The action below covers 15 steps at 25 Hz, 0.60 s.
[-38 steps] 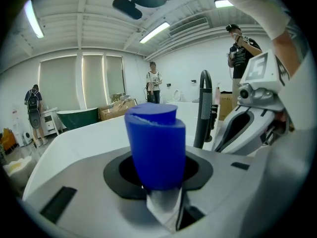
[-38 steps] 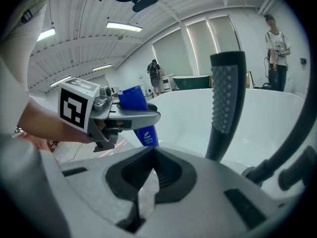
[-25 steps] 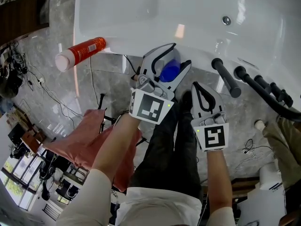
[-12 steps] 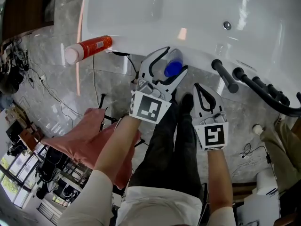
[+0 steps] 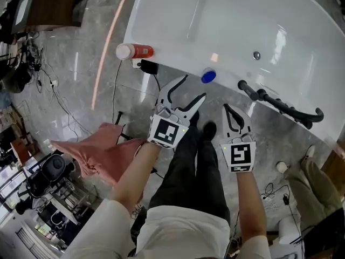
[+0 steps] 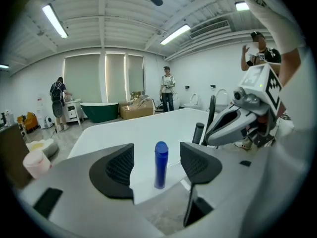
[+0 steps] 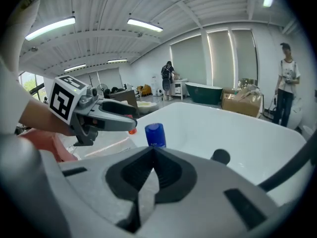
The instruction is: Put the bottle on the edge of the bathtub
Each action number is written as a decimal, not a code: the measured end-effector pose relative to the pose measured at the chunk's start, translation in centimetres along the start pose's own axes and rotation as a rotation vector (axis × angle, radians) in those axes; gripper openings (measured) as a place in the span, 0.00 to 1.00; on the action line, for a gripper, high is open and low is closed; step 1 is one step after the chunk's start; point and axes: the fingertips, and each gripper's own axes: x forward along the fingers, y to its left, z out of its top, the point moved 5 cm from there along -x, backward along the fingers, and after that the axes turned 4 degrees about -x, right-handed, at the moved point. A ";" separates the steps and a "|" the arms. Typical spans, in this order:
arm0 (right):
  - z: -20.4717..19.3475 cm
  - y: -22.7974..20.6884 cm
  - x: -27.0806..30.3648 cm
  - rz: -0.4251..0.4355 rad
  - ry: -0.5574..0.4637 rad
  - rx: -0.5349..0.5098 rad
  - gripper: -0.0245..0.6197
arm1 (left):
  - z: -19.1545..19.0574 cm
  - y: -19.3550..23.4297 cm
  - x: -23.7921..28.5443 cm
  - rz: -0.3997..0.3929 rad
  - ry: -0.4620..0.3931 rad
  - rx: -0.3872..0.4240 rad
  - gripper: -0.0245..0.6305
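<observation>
bottle: upright on bathtub edge; looks placed | left gripper: at bottle's 7 o'clock; jaws just opened, spread, nothing between; letting go | right gripper: pressed together; empty, spare

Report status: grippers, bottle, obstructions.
Left gripper open, jaws just opened, empty. Right gripper shut, empty. Blue bottle upright on bathtub edge, untouched. Black handle beside it, apart.

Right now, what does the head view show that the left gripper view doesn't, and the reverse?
Head view only: the pink cloth and the person's legs. Left gripper view only: a dark green tub and people standing far behind. Both: the blue bottle upright on the edge of the white bathtub, and the right gripper.
</observation>
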 end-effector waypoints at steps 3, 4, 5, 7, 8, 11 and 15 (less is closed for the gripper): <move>2.0 0.9 -3.3 0.013 -0.002 -0.034 0.04 | 2.5 -1.7 -3.7 0.021 -0.006 -0.049 0.46; 2.8 1.2 -4.4 0.018 -0.003 -0.045 0.04 | 3.4 -2.3 -4.9 0.025 -0.007 -0.068 0.44; 3.7 1.4 -5.4 0.023 -0.005 -0.057 0.04 | 4.2 -2.7 -6.0 0.030 -0.012 -0.089 0.43; 6.1 2.0 -6.9 0.034 -0.014 -0.085 0.04 | 6.2 -2.8 -8.5 0.052 -0.037 -0.131 0.41; 7.3 2.3 -7.6 0.041 -0.019 -0.100 0.04 | 7.1 -2.7 -9.9 0.067 -0.051 -0.150 0.38; 9.7 3.8 -10.1 0.059 -0.029 -0.129 0.04 | 8.8 -3.3 -13.9 0.104 -0.066 -0.186 0.37; 12.7 6.1 -13.4 0.086 -0.044 -0.157 0.04 | 10.6 -4.1 -19.7 0.156 -0.065 -0.229 0.35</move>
